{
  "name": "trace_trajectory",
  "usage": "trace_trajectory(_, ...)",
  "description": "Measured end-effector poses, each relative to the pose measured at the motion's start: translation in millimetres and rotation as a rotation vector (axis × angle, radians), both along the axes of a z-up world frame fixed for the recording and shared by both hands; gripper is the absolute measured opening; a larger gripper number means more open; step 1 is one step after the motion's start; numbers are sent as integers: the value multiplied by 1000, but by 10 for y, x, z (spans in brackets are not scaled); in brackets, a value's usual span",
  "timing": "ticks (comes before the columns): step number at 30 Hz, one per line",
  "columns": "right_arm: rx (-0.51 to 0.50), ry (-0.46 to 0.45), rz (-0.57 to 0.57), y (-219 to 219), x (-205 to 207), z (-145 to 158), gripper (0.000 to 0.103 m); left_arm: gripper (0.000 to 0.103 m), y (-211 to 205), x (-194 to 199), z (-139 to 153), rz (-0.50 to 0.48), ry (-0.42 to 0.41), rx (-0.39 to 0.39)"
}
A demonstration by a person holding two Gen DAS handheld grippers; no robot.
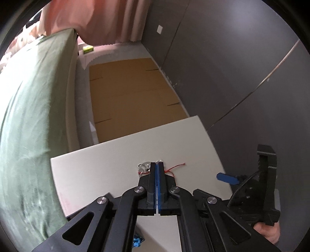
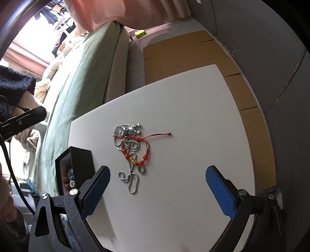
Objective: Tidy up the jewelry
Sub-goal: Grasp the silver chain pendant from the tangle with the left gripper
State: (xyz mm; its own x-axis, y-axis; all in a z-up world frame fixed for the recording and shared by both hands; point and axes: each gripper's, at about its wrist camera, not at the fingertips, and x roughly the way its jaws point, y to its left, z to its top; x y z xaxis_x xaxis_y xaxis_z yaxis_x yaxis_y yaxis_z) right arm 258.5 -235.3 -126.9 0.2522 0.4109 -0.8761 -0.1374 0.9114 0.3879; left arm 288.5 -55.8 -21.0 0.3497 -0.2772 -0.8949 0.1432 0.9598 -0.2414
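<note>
1. Right gripper [image 2: 157, 187]: jaws spread wide, nothing between them, hanging low over the white table [image 2: 203, 135] with the jewelry pile just ahead of the fingertips.
2. Left gripper [image 1: 157, 164]: blue pads pressed together, no visible gap. Its tips sit over the jewelry in its own view; whether a strand is pinched there, cannot tell.
3. Black jewelry box [image 2: 77, 164]: open, at the table's left edge beside the right gripper's left finger. Beaded pieces already lie inside.
4. Pile, mid-table: silver ball chain [image 2: 131, 174] in loose loops, a small metal ring [image 2: 142, 169] touching it, red cord bracelet [image 2: 144, 149] with orange and yellow beads laid across the chain, a silver figure pendant [image 2: 131, 129] at the far end.
5. Step, as judged: sorting partly done, the tangle left to separate. Next move likely calls for closing on one strand alone and lifting it free; cord and chain overlap, so both may come up together.
6. Beyond: flattened cardboard [image 2: 193, 50] on the floor, green-covered bed [image 2: 77, 87] left, grey wall [image 1: 232, 58] right, pink curtain [image 2: 120, 11] far back.
</note>
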Motion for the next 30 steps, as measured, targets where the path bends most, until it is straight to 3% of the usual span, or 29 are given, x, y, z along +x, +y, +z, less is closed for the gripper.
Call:
trace_trajectory(5, 10, -4, -18, -61, -39, 23, 100, 3, -127, 124, -338, 4, 104, -3)
trace_trajectory(7, 6, -6, -28, -110, -46, 30, 100, 20, -181, 153, -486, 0, 133, -15)
trace_trajectory(8, 1, -7, -30, -126, -45, 34, 100, 46, -209, 167, -542, 0, 138, -13)
trace_trajectory(9, -5, -7, -33, -160, -44, 32, 100, 65, -238, 177, -566, 2, 136, -9)
trace_trajectory(10, -9, -7, -38, -199, -39, 29, 100, 67, -269, 190, -604, 1, 124, -10)
trace_trajectory(13, -18, -1, -59, -324, -15, 0, 100, 67, -331, 250, -741, -6, 149, -15)
trace_trajectory(15, -20, 4, -77, -398, -3, -12, 100, 57, -373, 288, -826, -8, 152, 0)
trace_trajectory(20, -33, 8, -102, -543, 26, -36, 100, 43, -450, 401, -1099, 3, 204, 35)
trace_trajectory(30, -31, 7, -101, -588, 41, -59, 100, 42, -538, 526, -1369, 43, 220, 123)
